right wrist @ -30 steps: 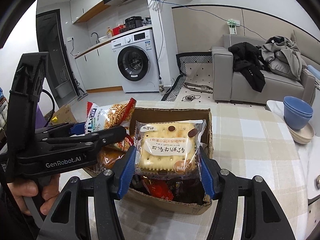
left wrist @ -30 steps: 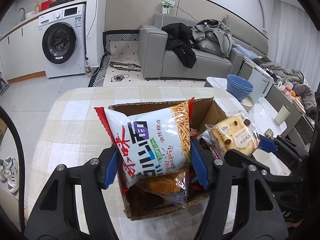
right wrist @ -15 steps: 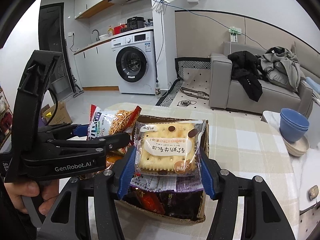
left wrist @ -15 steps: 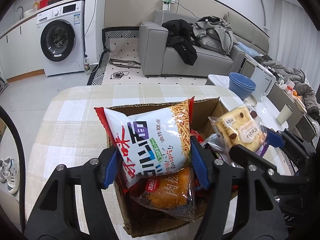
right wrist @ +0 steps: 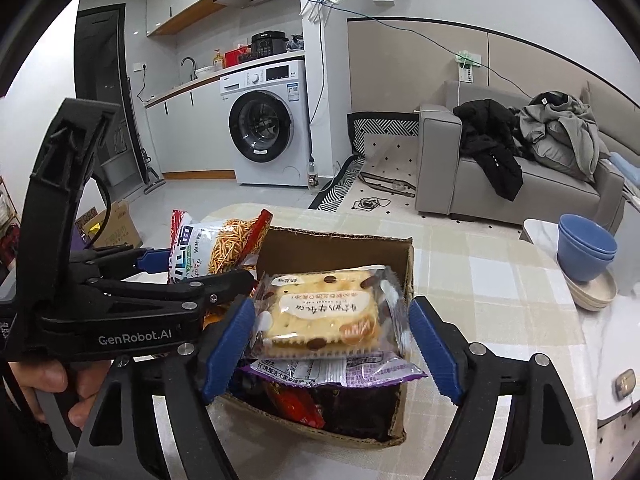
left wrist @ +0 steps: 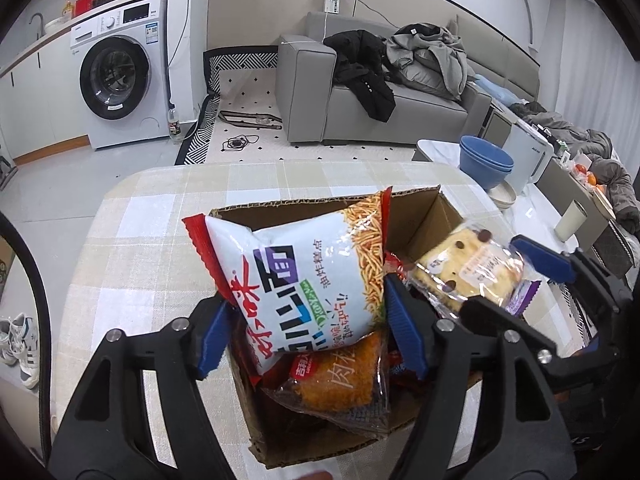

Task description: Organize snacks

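A cardboard box (left wrist: 416, 210) of snacks stands on the checked table; it also shows in the right wrist view (right wrist: 344, 240). My left gripper (left wrist: 308, 328) is shut on a white and red noodle snack bag (left wrist: 296, 276), held above the box; the bag shows in the right wrist view (right wrist: 212, 248). My right gripper (right wrist: 330, 334) has its pads beside a cracker packet (right wrist: 324, 316), with a gap at the right pad. The packet rests on a purple packet (right wrist: 340, 370) over the box. The packet appears in the left wrist view (left wrist: 468, 276).
An orange snack pack (left wrist: 340, 376) and red wrappers (right wrist: 296, 402) lie in the box. Blue bowls (right wrist: 586, 248) stand on a white side table at the right. A sofa with clothes (right wrist: 520, 160) and a washing machine (right wrist: 264, 120) are beyond the table.
Both grippers have risen with their snacks. The right gripper's jaws have widened around the cracker packet, and a purple packet now shows under it.
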Tool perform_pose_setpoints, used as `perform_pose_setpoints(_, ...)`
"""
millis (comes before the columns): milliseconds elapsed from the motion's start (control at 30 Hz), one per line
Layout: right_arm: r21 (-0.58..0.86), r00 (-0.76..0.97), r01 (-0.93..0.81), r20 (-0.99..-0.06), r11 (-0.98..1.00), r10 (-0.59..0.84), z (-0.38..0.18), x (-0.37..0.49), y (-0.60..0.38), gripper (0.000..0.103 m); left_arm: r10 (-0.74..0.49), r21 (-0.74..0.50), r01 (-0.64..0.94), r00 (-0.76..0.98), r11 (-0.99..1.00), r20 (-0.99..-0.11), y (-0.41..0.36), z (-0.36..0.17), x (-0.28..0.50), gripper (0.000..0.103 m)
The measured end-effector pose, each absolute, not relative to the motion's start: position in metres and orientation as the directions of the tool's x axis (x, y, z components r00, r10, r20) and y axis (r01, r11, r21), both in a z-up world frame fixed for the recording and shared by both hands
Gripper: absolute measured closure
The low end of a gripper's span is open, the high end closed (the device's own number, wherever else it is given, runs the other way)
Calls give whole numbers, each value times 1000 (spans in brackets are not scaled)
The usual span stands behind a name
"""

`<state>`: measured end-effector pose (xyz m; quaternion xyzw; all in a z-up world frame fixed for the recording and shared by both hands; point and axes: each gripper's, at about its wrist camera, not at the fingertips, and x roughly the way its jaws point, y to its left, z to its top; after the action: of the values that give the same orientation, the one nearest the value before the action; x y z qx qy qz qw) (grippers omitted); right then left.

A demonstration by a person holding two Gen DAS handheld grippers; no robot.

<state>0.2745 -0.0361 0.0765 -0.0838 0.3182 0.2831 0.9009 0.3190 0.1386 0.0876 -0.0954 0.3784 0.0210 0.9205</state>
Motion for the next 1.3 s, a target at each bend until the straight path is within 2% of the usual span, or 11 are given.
perform_pose_setpoints(67,23,647,-552,-619,833,446,78,273,-40,16,-46,-164,-98,713,982,-700,139,88,317,25)
perform_pose_setpoints(333,48,660,-526,-607,849,443,82,271,-56,5,-36,-139,-80,736,987,-676,132,97,300,18)
perform_pose_setpoints(400,64,659,-524,-601,849,452,83,270,-60,3,-34,-141,-81,742,987,-670,131,100,294,11)
perform_pose_setpoints(433,70,659,-524,-598,849,457,83,269,-62,2,-33,-143,-83,747,986,-664,131,103,291,0)
perform_pose_setpoints(700,122,651,-556,-551,822,522,89,254,-70,1,-34,-172,-92,790,981,-613,141,123,249,1)
perform_pose_setpoints(900,148,649,-577,-514,803,561,92,236,-76,1,11,-146,-115,820,983,-573,139,132,213,1)
perform_pose_setpoints(1300,169,653,-587,-479,792,586,88,204,-93,0,6,-143,-100,839,985,-544,134,133,154,1)
